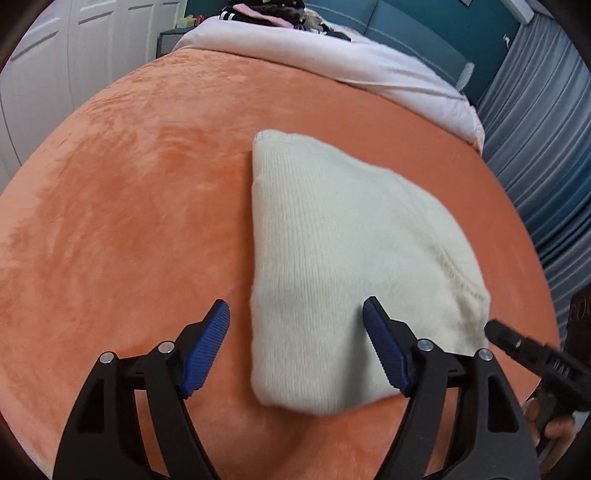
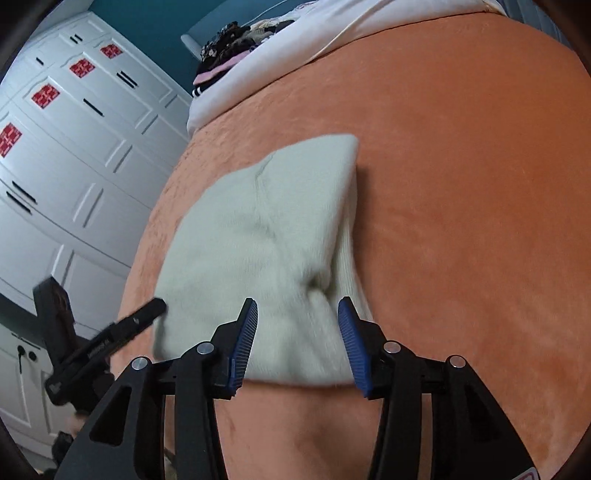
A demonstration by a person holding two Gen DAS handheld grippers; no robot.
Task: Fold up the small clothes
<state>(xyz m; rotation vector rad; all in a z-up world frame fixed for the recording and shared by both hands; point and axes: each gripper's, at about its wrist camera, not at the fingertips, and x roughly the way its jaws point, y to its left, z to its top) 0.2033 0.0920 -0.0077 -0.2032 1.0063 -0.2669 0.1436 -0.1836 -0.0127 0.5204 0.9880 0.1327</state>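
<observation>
A cream knit garment (image 1: 332,258) lies folded into a thick rectangle on the orange blanket (image 1: 129,221). My left gripper (image 1: 295,347) is open and empty, its fingers astride the garment's near left edge, just above it. My right gripper (image 2: 297,343) is open and empty above the garment's (image 2: 266,240) near edge. The right gripper's black tip (image 1: 517,343) shows in the left wrist view at the garment's right corner. The left gripper's tip (image 2: 125,328) shows in the right wrist view at the garment's left corner.
A white duvet (image 1: 351,62) lies across the far end of the bed with a pile of dark and pink clothes (image 1: 266,14) behind it. White wardrobe doors (image 2: 74,166) stand to the left. Grey-blue curtains (image 1: 546,129) hang to the right.
</observation>
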